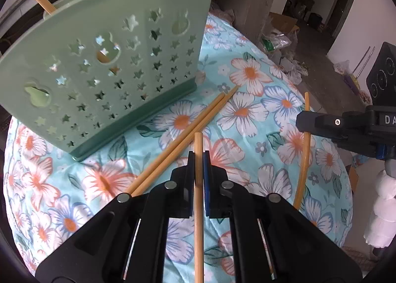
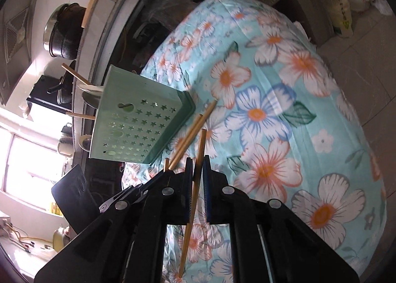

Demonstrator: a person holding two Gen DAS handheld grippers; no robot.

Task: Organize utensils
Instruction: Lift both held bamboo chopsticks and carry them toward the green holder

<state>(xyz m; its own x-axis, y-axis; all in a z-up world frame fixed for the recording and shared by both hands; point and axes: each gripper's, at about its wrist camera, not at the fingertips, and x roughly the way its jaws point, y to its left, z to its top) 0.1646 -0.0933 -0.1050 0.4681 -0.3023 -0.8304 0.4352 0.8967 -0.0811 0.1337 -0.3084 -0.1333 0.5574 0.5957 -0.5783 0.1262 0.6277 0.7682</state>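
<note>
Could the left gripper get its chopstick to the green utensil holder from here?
Probably yes. The left gripper is shut on a chopstick, and only bare floral cloth separates it from the green utensil holder.

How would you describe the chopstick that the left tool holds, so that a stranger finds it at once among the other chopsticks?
Start at the green utensil holder with star-shaped holes, standing on the flowered cloth. In front of its base, two chopsticks lie side by side on the cloth. The wanted chopstick is the one clamped between the pads of the left tool, unlike that resting pair, and unlike the chopstick in the right tool.
</note>
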